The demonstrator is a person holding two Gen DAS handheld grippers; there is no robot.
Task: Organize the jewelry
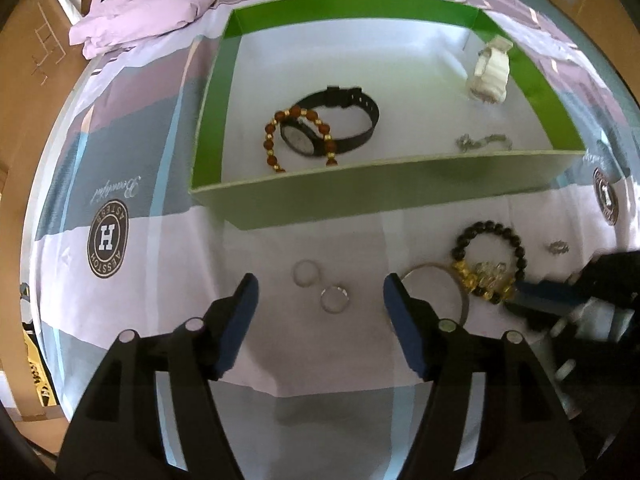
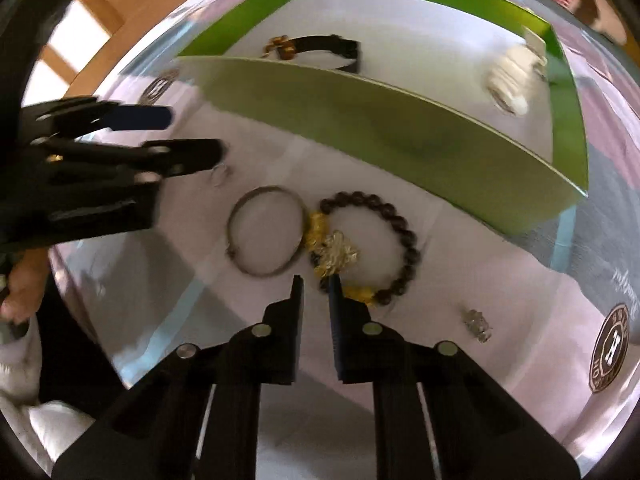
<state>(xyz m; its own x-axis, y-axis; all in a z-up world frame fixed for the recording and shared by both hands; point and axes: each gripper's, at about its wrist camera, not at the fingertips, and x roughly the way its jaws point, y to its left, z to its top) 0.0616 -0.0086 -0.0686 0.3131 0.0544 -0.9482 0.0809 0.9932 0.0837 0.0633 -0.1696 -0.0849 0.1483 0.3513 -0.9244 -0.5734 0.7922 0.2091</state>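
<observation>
We see two watches (image 1: pixel 334 122) in the box (image 1: pixel 360 196) | bangle (image 2: pixel 266 232) touching beaded bracelet (image 2: pixel 368 248) before it | two rings (image 1: pixel 320 286), perhaps apart, left.

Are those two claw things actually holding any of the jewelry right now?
No, nothing is held. The left gripper is wide open above two rings. The right gripper is nearly closed, with its tips at the beaded bracelet, but nothing sits between its fingers.
</observation>
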